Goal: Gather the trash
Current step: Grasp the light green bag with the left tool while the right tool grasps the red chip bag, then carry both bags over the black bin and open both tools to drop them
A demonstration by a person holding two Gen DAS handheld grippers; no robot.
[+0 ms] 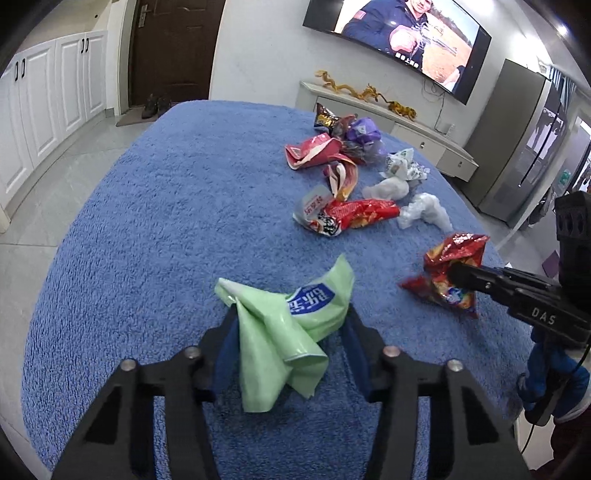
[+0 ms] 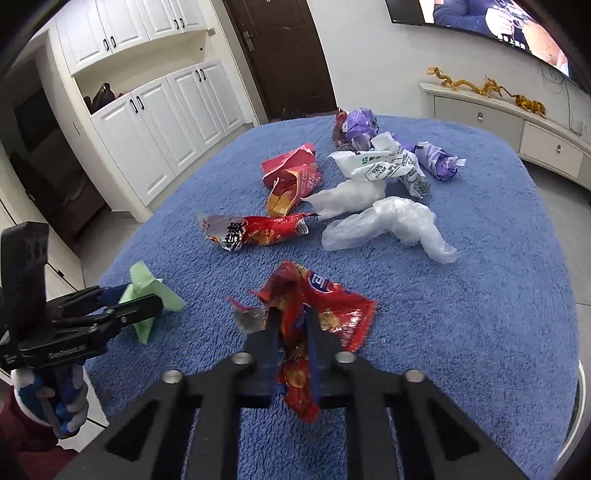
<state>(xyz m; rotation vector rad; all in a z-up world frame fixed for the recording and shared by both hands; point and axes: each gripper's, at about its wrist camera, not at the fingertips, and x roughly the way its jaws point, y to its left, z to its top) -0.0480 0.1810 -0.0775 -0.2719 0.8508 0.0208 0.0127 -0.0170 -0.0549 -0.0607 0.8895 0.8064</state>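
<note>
We are early in the collecting: our left claw [image 1: 291, 325] grips the green wrapper [image 1: 280, 343] and our right claw [image 2: 291, 328] is pinched tight on a red snack bag [image 2: 314, 314], both at the near edge of the blue-covered desk [image 1: 166, 221]. Farther off, red packets [image 2: 258, 230], clear plastic bags [image 2: 388, 225] and purple wrappers [image 2: 360, 123] remain scattered. No bin shows.

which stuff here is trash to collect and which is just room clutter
Job:
- green wrapper, in left tool
- red snack bag, in right tool
- clear plastic bag
- purple wrapper

Just there:
- gold dragon figurines
- TV
- shoes
</note>
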